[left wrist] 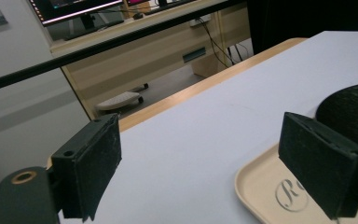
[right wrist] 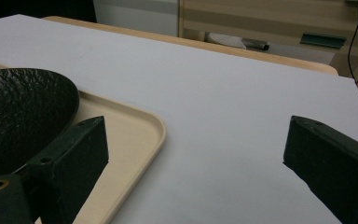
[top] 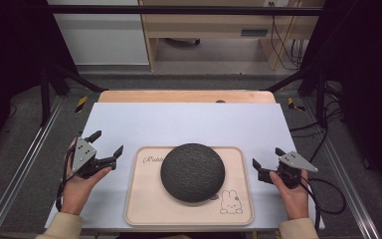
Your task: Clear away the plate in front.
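worktop [top: 189,124]: white sheet on wood
background: beige cabinet [top: 204,22], cables [top: 286,45], monitor [left wrist: 70,9], grey floor [top: 25,144]

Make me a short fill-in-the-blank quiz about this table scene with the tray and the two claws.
1. The dark round dome sits on the beige ____.
2. Both the left claw and the right claw have their jaws ____.
3. The drawing in the tray's near right corner shows a ____.

Missing words: tray; open; rabbit
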Tool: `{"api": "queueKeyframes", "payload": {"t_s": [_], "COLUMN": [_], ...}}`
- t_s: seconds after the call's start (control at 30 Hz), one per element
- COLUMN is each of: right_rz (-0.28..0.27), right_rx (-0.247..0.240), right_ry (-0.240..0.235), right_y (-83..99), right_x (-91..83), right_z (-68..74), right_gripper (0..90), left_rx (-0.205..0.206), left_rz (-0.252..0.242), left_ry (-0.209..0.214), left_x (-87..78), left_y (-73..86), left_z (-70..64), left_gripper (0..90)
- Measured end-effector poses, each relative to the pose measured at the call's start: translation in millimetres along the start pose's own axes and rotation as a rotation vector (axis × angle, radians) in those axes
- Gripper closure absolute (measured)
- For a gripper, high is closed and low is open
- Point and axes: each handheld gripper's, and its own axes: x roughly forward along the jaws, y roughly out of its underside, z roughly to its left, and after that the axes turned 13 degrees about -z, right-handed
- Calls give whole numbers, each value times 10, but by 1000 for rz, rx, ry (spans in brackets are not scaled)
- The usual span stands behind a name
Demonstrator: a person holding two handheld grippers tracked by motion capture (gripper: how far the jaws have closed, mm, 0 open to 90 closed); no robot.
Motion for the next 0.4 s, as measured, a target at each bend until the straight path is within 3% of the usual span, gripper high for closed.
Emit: {"api": "queueKeyframes", "payload": {"t_s": [0.07, 0.1, 0.13, 0.17, 0.2, 0.23, 0.4], "right_rz": [3, -1, -1, -5, -6, -5, 8], "right_rx": [1, 0, 0, 2, 3, 9, 6], "right_ry": [-4, -6, -6, -6, -7, -5, -3], "right_y": [-16, -27, -27, -57, -64, -68, -41], "right_x": [6, 12, 12, 22, 25, 29, 48], "right_z": [3, 2, 2, -2, -4, -3, 14], "right_gripper": [64, 64, 64, 68, 68, 68, 63], "left_rx": [-17, -60, -60, -102, -102, -128, -132], "left_rz": [-2, 9, 9, 5, 5, 6, 16], "left_ry": [6, 3, 3, -16, -16, -37, -57], "left_x": [-35, -121, -121, -209, -209, -293, -369], "left_y": [6, 11, 11, 28, 28, 48, 78], "left_z": [-4, -8, -8, -18, -18, -32, -54], "left_gripper": [111, 101, 100, 100, 96, 91, 76]}}
